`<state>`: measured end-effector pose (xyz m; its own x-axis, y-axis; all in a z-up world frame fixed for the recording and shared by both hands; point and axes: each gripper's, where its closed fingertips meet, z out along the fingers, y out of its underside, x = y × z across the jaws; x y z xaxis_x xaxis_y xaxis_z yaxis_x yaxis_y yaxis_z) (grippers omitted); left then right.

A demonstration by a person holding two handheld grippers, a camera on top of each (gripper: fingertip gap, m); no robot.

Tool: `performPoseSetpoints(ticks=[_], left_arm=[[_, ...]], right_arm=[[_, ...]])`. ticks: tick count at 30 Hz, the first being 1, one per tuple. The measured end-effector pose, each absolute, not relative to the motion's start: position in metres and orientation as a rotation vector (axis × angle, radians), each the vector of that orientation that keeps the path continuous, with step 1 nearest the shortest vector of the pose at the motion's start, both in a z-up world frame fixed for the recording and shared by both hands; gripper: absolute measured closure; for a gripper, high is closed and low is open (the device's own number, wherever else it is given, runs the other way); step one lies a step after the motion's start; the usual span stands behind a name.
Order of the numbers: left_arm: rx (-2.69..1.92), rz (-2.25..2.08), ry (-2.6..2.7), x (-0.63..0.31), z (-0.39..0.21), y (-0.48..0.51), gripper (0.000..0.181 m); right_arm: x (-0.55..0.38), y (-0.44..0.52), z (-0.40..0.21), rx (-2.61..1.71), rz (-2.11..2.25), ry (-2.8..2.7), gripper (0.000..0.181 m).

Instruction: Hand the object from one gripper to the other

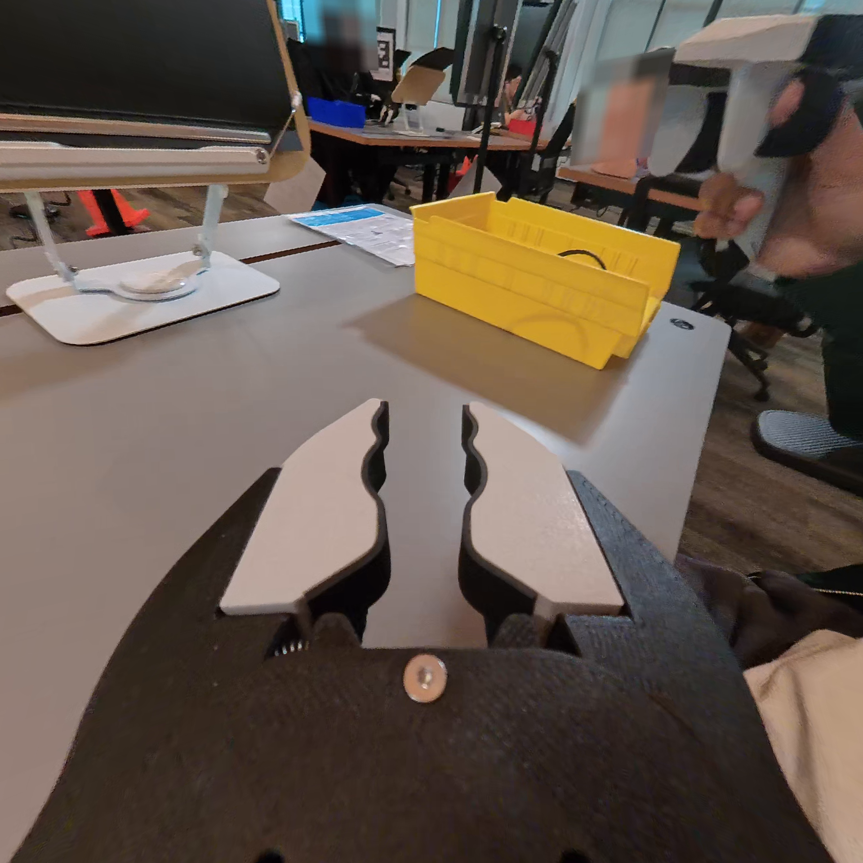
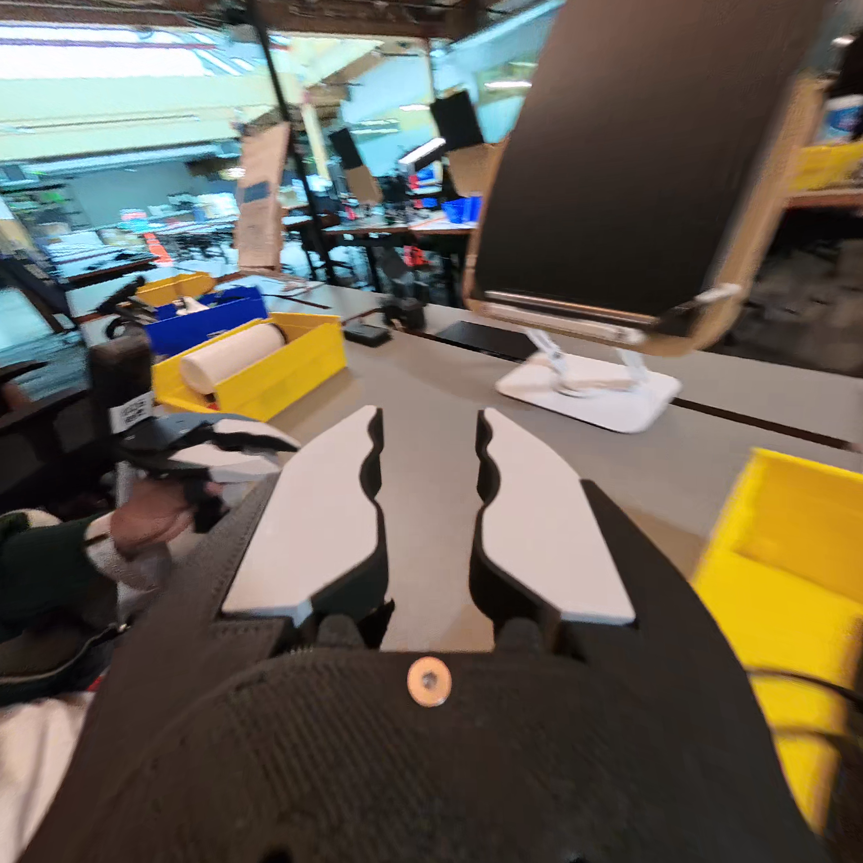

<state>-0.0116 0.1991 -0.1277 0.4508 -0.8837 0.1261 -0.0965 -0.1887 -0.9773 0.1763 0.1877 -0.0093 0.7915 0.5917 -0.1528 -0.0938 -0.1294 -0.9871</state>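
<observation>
my left gripper (image 1: 425, 411) hangs over the grey table (image 1: 187, 443), jaws parted a moderate way with only bare table between them. my right gripper (image 2: 427, 418) matches it, empty too. i cannot pick out the object to hand over. two yellow bins: one (image 1: 537, 271) ahead, one (image 2: 261, 369) holding a white roll (image 2: 233, 355). one tablet stand (image 1: 140, 299); busy workshop behind.
</observation>
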Motion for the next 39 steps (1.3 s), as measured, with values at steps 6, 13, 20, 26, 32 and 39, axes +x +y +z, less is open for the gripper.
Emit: performPoseSetpoints(ticks=[6,13,20,26,32,39], left_arm=[[-1.631,-0.924,0.838,-0.014,-0.13,0.218,0.15],[-1.597,-0.9,0.93,0.008,-0.12,0.243,0.149],[-1.583,-0.932,0.902,0.008,-0.114,0.246,0.149],[-1.635,-0.938,0.913,0.008,-0.13,0.257,0.149],[-1.662,-0.954,0.801,-0.02,-0.109,0.274,0.155],[-1.739,-0.805,0.645,-0.126,-0.036,0.303,0.172]], right_arm=[[0.057,0.193,-0.089,-1.565,0.732,-0.574,0.141],[0.024,0.218,-0.136,-1.648,0.503,-0.793,0.132],[0.056,0.218,-0.128,-1.618,0.498,-0.672,0.137],[0.078,0.23,-0.135,-1.657,0.643,-0.517,0.139],[0.079,0.234,-0.134,-1.655,0.713,-0.473,0.138],[0.068,0.23,-0.139,-1.671,0.725,-0.52,0.14]])
